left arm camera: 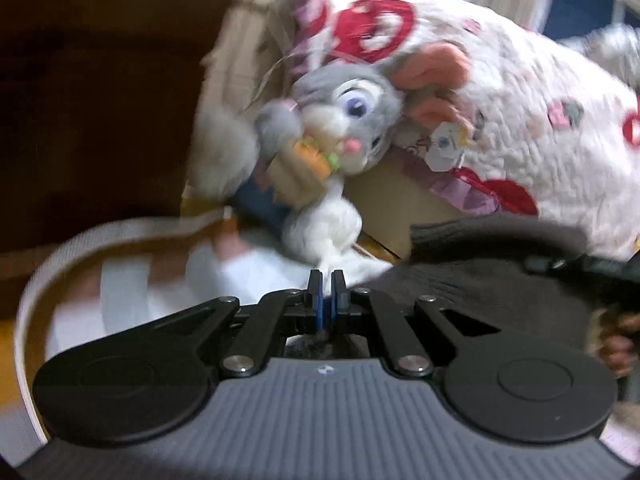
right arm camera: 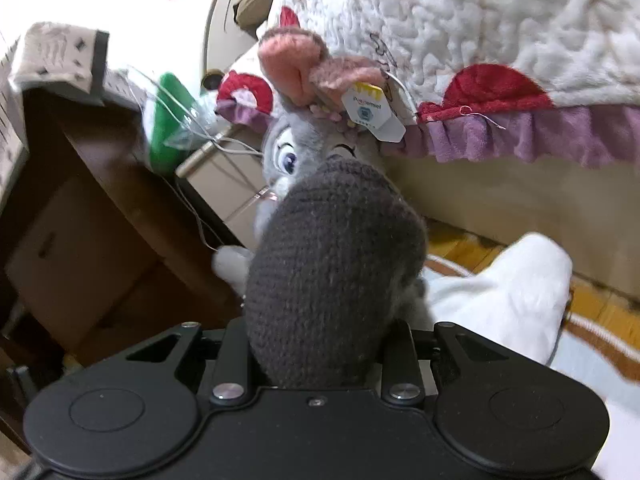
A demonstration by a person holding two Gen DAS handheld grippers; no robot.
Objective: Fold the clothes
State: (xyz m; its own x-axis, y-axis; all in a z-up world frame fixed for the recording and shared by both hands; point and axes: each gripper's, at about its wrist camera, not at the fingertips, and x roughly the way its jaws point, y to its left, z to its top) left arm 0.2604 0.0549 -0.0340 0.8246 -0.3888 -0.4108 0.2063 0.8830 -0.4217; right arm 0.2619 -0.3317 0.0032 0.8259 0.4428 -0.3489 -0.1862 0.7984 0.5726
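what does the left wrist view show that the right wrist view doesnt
Only the left wrist view shows the left gripper, jaws nearly together with dark knit between them, the plush's orange carrot, and the right gripper.

Only the right wrist view shows the green item and a wooden cabinet; its gripper's fingertips are hidden.

Both show the grey knit garment, rabbit plush and quilted blanket.

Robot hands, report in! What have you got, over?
Left gripper shut on dark knit. Right gripper fingertips hidden under the knit; state unclear. Knit bunched, unfolded. Plush bunny and blanket close ahead.
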